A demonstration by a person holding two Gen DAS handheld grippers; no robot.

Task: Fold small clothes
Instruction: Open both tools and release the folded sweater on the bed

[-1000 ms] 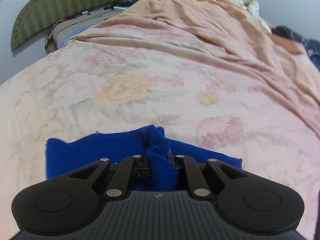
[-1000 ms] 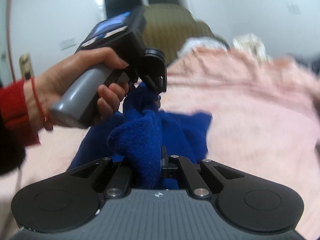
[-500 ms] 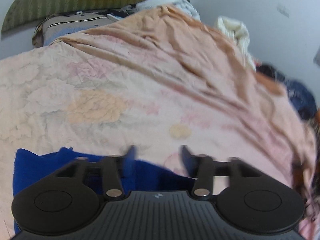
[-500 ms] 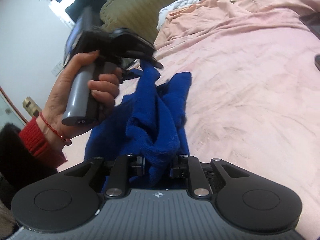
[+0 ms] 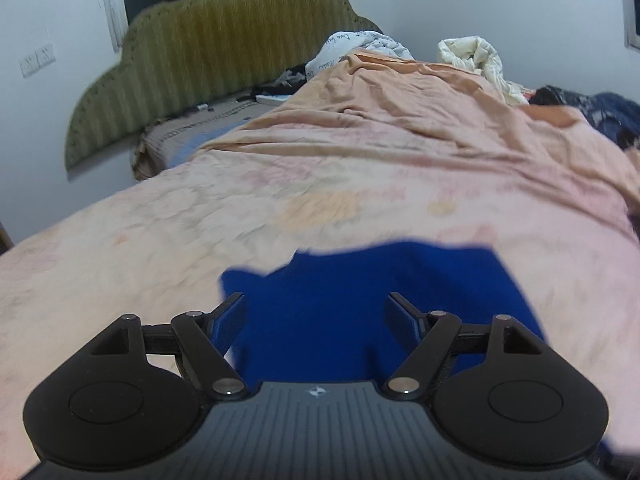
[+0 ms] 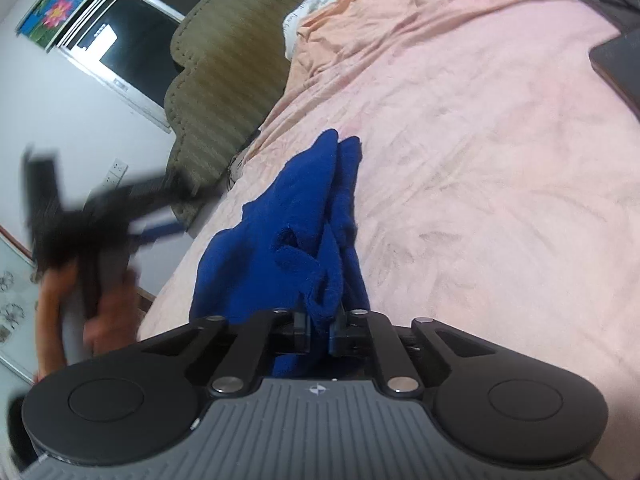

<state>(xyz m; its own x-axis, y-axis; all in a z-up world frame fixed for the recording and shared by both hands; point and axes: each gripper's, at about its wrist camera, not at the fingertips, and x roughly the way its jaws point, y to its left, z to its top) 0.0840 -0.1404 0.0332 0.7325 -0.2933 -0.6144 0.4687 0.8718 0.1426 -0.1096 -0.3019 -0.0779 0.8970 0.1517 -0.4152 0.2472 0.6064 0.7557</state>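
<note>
Left wrist view: I see one blue knit garment (image 5: 360, 300) lying on the pink floral bedspread (image 5: 280, 208), its surface motion-blurred, its far edge ragged against the sheet. My left gripper (image 5: 316, 316) hangs over it with both fingers spread wide and nothing between them; the cloth shows in the gap but I cannot tell whether the tips touch it. Beyond the bedspread stand one scalloped olive headboard (image 5: 224, 52), one white crumpled cloth (image 5: 352, 50) and one cream bundle (image 5: 472, 54) near the far end, and dark clothing (image 5: 592, 108) at the right edge. Right wrist view: the same single garment (image 6: 304, 216) runs as a bunched, twisted strip from my right gripper (image 6: 320, 330) away across the bedspread (image 6: 480, 160), with one folded ridge standing up near the fingers. The right gripper's fingers are pressed together on the near end of the cloth, pinching a gathered fold. At the left, blurred by motion, the left gripper (image 6: 160, 196) is seen from outside, held in the person's left hand (image 6: 80, 312), apart from the cloth. One headboard (image 6: 228, 72), one window (image 6: 132, 24) and a dark flat object (image 6: 620, 64) at the right edge complete the scene.
</note>
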